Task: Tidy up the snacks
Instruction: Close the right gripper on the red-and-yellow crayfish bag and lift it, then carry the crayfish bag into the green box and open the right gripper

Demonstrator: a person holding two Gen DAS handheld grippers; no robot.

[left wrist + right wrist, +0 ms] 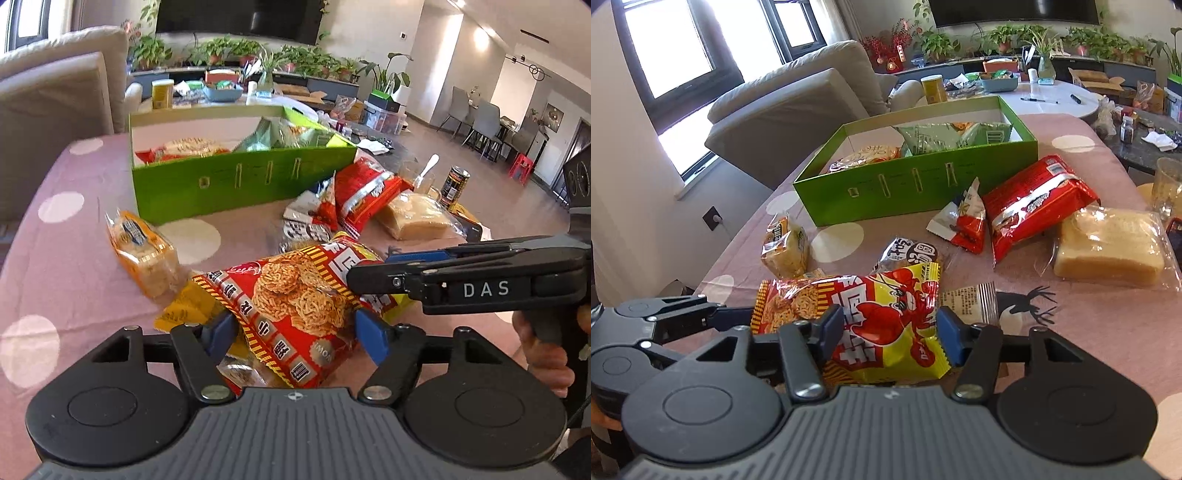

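1. My left fingers [295, 326] are gripping the near end of the red-and-yellow noodle snack bag [295, 306]; both blue pads press into its crinkled sides.
2. My right fingers [886, 328] have the same bag's other end [886, 332] between them. The pads sit against the foil, so I judge it clamped there too.
3. The bag lies on the pink dotted bench [74, 258], its long axis running from one set of fingers to the other, with my right gripper reaching in from the side, across the bag's width.
4. The green box [240, 184] is where it should go, I think. It stands beyond the bag, well apart, open-topped, with packets already inside.
5. Between bag and box the bench is mostly bare. The orange biscuit pack [144, 251] lies to the left of that path, and the red packet [365, 192] and pale cake slab [417, 214] to the right.
6. Neither hand looks clearly nearer the box; the left one faces it more squarely, so carrying forward with the left seems natural.
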